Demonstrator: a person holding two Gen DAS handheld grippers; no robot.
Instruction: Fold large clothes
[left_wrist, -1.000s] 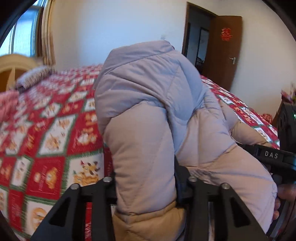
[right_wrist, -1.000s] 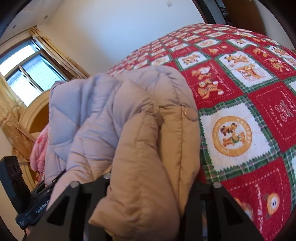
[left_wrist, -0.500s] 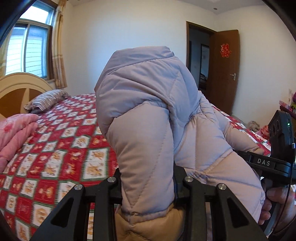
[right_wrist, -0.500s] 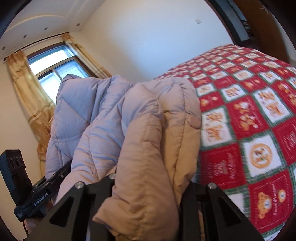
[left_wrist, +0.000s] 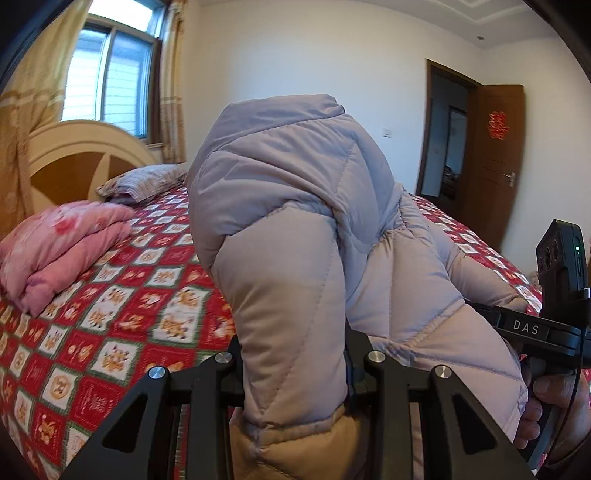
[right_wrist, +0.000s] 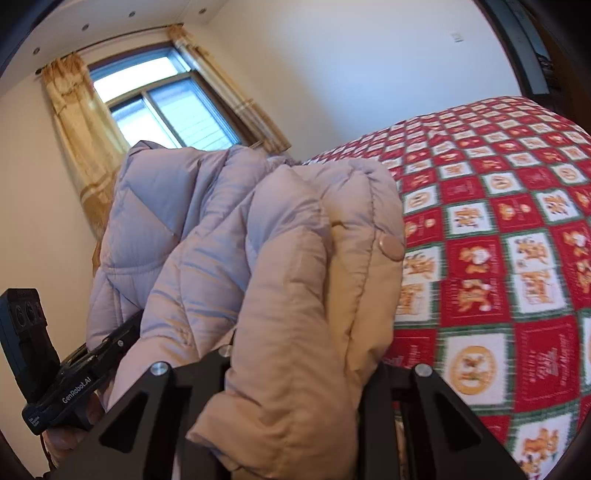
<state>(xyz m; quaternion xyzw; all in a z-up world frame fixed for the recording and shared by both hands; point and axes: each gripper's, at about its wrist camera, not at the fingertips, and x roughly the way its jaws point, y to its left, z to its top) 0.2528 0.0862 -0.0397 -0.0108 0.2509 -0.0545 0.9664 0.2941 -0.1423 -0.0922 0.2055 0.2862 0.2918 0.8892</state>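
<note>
Quilted lilac-and-beige fabric fills both views: the jacket (left_wrist: 295, 236) is held up off the bed (left_wrist: 122, 306), bunched into a tall hump between the two grippers. In the left wrist view the left gripper (left_wrist: 295, 373) is seen with its jaws pinching a thick padded roll of the jacket, the hump rising from the jaws toward twelve o'clock and the rest of the garment trailing off toward three o'clock, where the right gripper (left_wrist: 524, 328) is met. In the right wrist view the right gripper (right_wrist: 295, 369) is likewise clamped on a beige fold with a snap button (right_wrist: 391, 248) at about one o'clock; the lilac bulk runs off toward ten o'clock, to the left gripper (right_wrist: 74, 384).

The long axis of the jacket is thus judged to run from one gripper to the other, roughly level, with the bed lying below and beyond at twelve to three o'clock in the right view. Neither gripper appears nearer to the garment; each holds one end. The coming laying-down is judged to depend on the span being kept taut and parallel to the quilt, clear of the pink blanket (left_wrist: 59, 254) at nine o'clock in the left view.
</note>
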